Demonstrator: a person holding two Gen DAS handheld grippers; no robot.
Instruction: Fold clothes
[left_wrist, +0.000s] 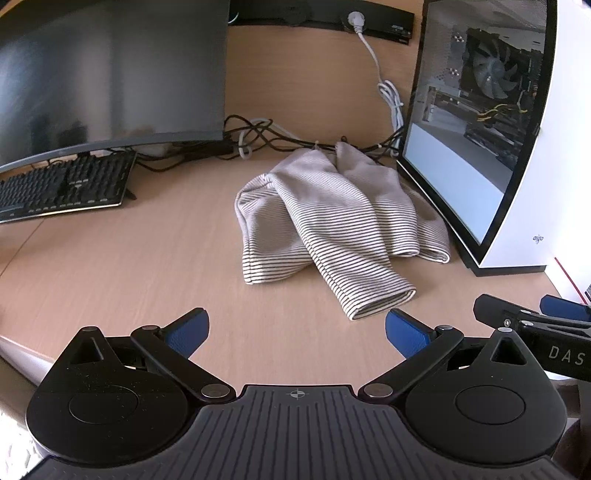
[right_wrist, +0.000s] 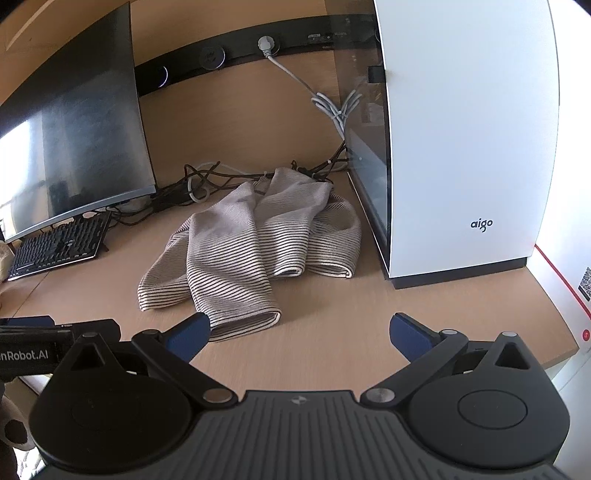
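Note:
A crumpled beige garment with thin dark stripes (left_wrist: 332, 218) (right_wrist: 243, 251) lies in a heap on the wooden desk (left_wrist: 129, 266) (right_wrist: 332, 325), one sleeve end reaching toward me. My left gripper (left_wrist: 297, 332) hovers in front of it, open, with nothing between its blue pads. My right gripper (right_wrist: 299, 334) is also open and empty; its left blue pad (right_wrist: 190, 334) sits just at the sleeve's cuff in the right wrist view. Whether it touches the cloth I cannot tell. Each gripper shows at the edge of the other's view.
A white PC case (left_wrist: 517, 147) (right_wrist: 461, 147) with a glass side stands right of the garment, close to it. A dark monitor (left_wrist: 107, 74) (right_wrist: 74, 140) and black keyboard (left_wrist: 62, 184) (right_wrist: 55, 243) sit at the left. Tangled cables (left_wrist: 266, 136) (right_wrist: 207, 181) lie behind the garment.

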